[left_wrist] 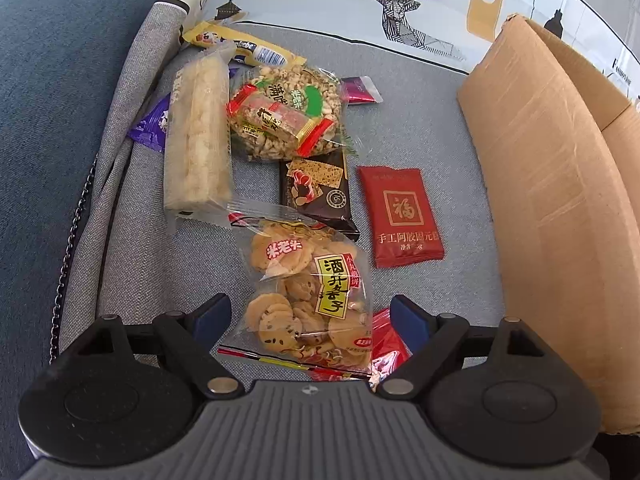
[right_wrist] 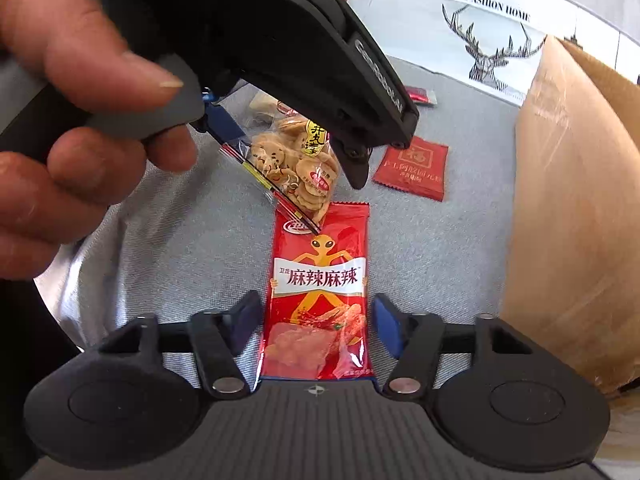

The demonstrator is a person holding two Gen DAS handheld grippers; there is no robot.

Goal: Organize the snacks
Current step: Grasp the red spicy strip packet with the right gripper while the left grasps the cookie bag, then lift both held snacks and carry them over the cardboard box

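Snacks lie before us: our left gripper [left_wrist: 310,316] stands wide around the biscuit bag [left_wrist: 308,300]; our right gripper [right_wrist: 314,320] straddles the red spicy packet [right_wrist: 318,300], pads apart from it.

A grey cushion [left_wrist: 132,184] lies beside a blue sofa arm [left_wrist: 60,80], with a deer-print cloth [left_wrist: 400,8] behind the cushion.
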